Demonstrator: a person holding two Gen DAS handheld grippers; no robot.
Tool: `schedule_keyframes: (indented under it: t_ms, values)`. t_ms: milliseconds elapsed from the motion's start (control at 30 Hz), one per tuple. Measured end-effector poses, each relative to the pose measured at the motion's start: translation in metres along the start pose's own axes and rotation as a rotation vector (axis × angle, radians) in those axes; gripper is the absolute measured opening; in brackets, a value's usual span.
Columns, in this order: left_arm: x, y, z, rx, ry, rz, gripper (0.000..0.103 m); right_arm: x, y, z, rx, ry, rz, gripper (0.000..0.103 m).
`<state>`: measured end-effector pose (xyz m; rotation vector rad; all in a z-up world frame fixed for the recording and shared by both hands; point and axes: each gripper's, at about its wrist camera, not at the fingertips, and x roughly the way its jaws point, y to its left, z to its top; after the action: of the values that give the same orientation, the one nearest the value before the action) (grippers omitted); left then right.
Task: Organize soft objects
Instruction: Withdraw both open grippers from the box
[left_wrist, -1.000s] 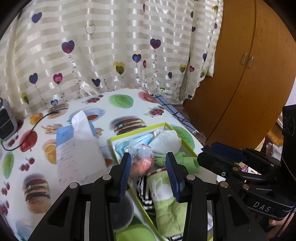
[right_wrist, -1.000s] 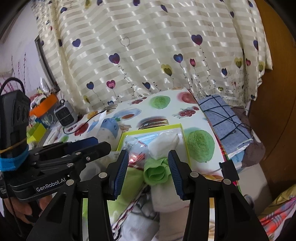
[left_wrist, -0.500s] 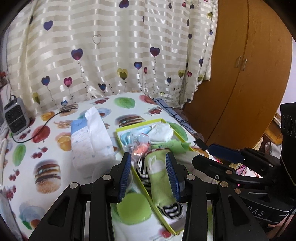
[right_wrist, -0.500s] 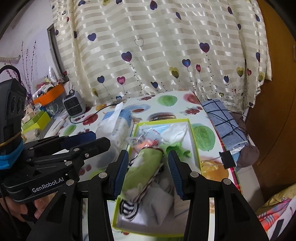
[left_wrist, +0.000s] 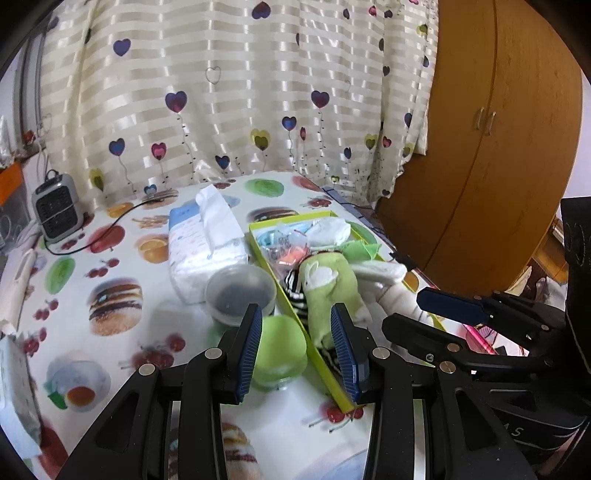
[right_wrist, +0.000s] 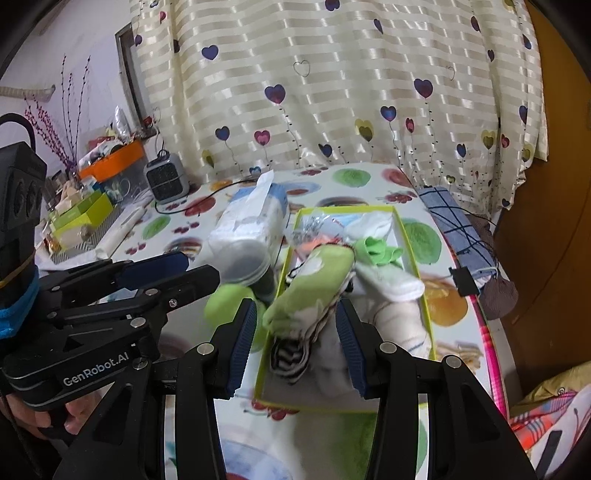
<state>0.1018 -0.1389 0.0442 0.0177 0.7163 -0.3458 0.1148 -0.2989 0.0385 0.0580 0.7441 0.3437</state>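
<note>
A table (left_wrist: 122, 332) covered in glossy oilcloth printed with burgers, fruit and cherries carries a shallow rectangular tray (left_wrist: 325, 363) with thin lime-green cardboard walls, lying near the table's right edge. Soft things fill it: a rolled green sock (left_wrist: 328, 288) of fuzzy knit with a white rabbit motif and black-and-white striped cuffs lies along the tray's middle, white ribbed socks (right_wrist: 391, 284) sit beside it toward the right wall, a crumpled light-green cloth (right_wrist: 376, 251) lies behind them, and a crinkly clear plastic bag (left_wrist: 284, 247) with something orange inside sits toward the far end next to a white bundle (left_wrist: 328, 230).

Just outside the tray's left wall stand a round translucent plastic tub (left_wrist: 240, 291) with a dark inside and, nearer, a smooth lime-green round lid or bowl (left_wrist: 282, 350). Behind them lies a soft pack of tissues (left_wrist: 203, 243), one white sheet standing up from its slot. A small grey grilled heater (left_wrist: 55, 208) with a black cord stands near the table's far left corner. A cream striped curtain (left_wrist: 240, 92) with heart balloons hangs behind, beside a smooth wooden wardrobe (left_wrist: 491, 147).

The left gripper (left_wrist: 297, 347) hangs over the tray's near left wall, its ribbed blue pads spread apart and pinching nothing. The right gripper (right_wrist: 295, 343) hangs over the tray's near end, likewise spread, with the green sock seen between its pads but not pressed by them.
</note>
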Motion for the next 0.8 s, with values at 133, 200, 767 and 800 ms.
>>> schedule_keyframes:
  t_ms: [133, 200, 767, 800]
  values:
    - [-0.007, 0.002, -0.007, -0.010, 0.002, 0.002, 0.037, -0.006, 0.005, -0.006, -0.011, 0.005, -0.004, 0.046]
    - [-0.010, 0.002, -0.011, -0.013, 0.003, 0.007, 0.037, -0.010, 0.008, -0.009, -0.018, 0.005, -0.008, 0.046]
    - [-0.032, -0.002, -0.044, -0.010, 0.013, 0.036, 0.037, -0.025, 0.029, -0.031, -0.047, 0.021, -0.005, 0.046]
    - [-0.033, -0.002, -0.045, -0.011, 0.014, 0.034, 0.037, -0.025, 0.030, -0.032, -0.050, 0.023, -0.004, 0.046]
